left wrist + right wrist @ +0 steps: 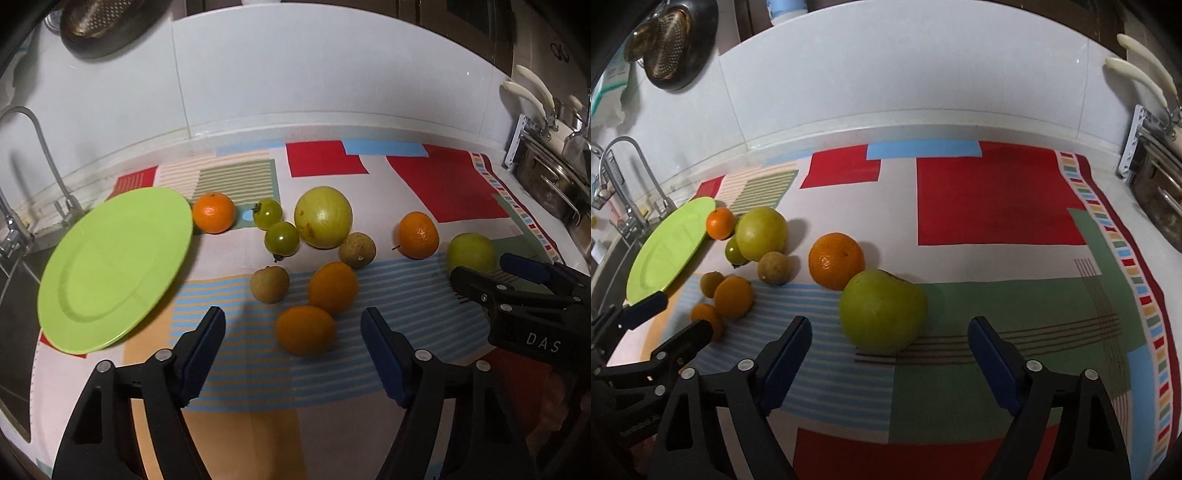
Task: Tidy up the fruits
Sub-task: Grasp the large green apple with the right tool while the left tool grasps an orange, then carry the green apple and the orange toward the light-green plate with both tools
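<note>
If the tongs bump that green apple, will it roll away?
Probably a bit: the green apple is round and sits loose on the flat cloth. Its lumpy shape may stop it soon. The smooth skin could slip between the open right tongs.

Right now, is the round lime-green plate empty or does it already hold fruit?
Empty. The round lime-green plate shows a bare surface in both views; all the fruit sits on the patterned cloth beside it.

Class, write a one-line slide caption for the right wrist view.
Open right tongs approach a green apple on the patchwork cloth, green plate empty.
</note>
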`<state>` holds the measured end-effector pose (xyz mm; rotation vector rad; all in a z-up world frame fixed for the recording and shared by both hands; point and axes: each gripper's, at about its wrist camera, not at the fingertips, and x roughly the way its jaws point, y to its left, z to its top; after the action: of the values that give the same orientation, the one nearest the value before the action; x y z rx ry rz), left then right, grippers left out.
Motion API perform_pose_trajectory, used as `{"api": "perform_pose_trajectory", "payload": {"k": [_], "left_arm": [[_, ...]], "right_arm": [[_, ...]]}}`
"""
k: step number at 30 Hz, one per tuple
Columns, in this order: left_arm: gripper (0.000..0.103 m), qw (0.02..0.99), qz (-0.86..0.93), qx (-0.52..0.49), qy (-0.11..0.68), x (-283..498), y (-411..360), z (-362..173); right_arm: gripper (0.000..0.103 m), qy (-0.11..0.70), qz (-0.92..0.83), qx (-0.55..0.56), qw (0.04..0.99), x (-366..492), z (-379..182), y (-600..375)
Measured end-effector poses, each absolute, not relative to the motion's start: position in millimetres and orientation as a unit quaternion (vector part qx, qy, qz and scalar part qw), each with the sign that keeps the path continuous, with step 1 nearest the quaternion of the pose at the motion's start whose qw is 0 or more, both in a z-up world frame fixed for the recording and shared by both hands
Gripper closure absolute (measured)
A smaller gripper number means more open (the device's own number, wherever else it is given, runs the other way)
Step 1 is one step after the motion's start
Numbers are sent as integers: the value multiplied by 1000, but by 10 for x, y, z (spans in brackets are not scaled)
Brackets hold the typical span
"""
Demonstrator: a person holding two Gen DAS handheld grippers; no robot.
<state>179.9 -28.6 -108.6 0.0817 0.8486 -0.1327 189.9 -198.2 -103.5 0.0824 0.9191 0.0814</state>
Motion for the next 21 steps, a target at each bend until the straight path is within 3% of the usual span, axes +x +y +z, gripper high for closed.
{"api": "perform_pose_trajectory", "payload": {"k": [6,11,12,21], "left_arm": [[49,903,-74,39,421,1856,-308,-1149],[67,898,-83,34,431,1856,-313,-1184],[67,898,-83,34,431,1853,-311,-1185],[67,905,-88,31,415,1755,-295,-1086]], "right_arm": [[30,447,42,43,892,1992,-1091,-1994],[47,451,51,48,890,2019,-1111,-1996],[51,450,55,48,890,2014,-1107,-1989],[51,446,66,45,892,1901,-1052,-1931]]}}
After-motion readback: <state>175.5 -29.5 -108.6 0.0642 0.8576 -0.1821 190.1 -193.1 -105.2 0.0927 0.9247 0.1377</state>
